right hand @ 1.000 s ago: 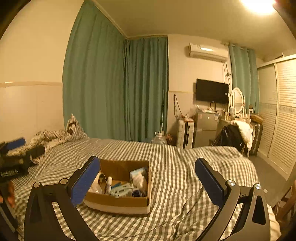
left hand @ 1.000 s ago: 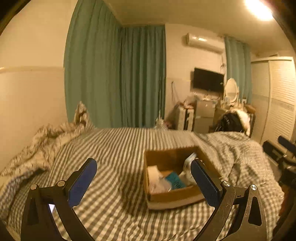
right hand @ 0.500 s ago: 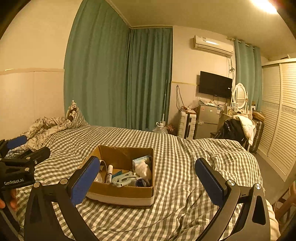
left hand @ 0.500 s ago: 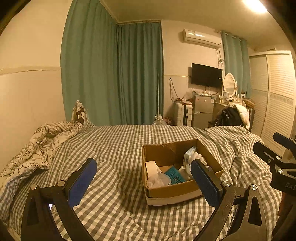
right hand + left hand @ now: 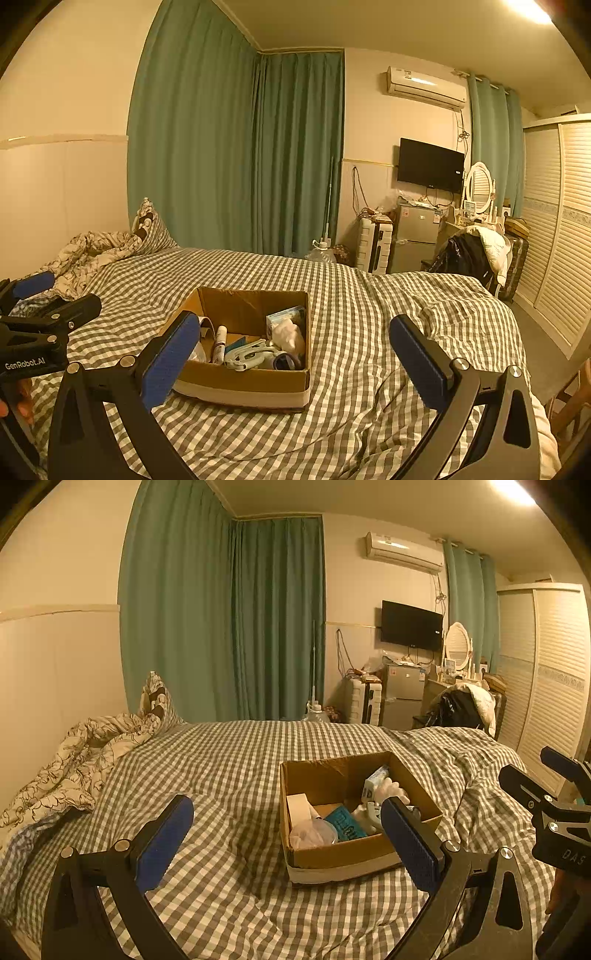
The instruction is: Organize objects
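Observation:
An open cardboard box sits on a grey checked bed. It holds several small items: a teal packet, a white roll, a white tube, a white-blue box and crumpled white material. My left gripper is open and empty, above the bed just left of the box. My right gripper is open and empty, in front of the box. Each gripper shows at the edge of the other's view.
A crumpled floral quilt and pillow lie at the bed's far left. Teal curtains hang behind. A fridge, a TV, a mirror and a chair with clothes stand at the right, next to a louvred wardrobe.
Both views have tilted down and steadied, so the box sits lower and nearer in each. Both grippers stay open and empty.

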`<state>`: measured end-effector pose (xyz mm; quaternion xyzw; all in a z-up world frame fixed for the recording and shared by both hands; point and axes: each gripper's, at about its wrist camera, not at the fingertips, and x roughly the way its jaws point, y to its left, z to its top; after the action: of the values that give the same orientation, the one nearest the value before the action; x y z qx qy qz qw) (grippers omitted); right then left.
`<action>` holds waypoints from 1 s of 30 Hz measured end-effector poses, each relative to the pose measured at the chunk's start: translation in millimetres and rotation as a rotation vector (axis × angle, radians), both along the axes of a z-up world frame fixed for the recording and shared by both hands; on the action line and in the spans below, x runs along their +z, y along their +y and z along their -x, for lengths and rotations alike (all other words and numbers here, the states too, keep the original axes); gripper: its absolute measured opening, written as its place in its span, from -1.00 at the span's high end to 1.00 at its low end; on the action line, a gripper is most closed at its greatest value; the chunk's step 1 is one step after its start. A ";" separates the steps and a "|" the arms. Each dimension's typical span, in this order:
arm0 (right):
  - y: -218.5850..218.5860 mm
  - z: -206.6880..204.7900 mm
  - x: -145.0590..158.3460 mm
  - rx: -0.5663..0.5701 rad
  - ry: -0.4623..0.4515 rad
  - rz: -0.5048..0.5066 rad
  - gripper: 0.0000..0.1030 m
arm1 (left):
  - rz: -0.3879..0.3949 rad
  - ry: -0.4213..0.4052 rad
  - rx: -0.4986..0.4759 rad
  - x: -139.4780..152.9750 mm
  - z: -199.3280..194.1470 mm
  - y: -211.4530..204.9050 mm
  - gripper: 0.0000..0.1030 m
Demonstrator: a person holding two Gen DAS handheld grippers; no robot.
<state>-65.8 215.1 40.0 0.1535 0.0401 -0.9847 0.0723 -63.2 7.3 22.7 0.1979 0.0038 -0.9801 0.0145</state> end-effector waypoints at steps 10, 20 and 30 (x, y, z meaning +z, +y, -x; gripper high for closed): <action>-2.6 0.5 -2.6 0.003 -0.007 -0.005 -0.99 | -0.002 -0.009 0.006 -1.2 0.5 -1.6 -1.00; -0.5 1.1 -3.5 -0.001 -0.010 0.002 -0.99 | -0.002 -0.017 0.008 -3.4 1.1 -1.6 -1.00; -0.6 3.0 -6.7 -0.002 -0.024 0.007 -0.99 | -0.008 -0.021 0.023 -6.7 3.2 -4.9 -1.00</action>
<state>-68.8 214.5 33.3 0.1649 0.0358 -0.9830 0.0722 -66.4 2.4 16.0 0.2083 0.0100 -0.9777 0.0249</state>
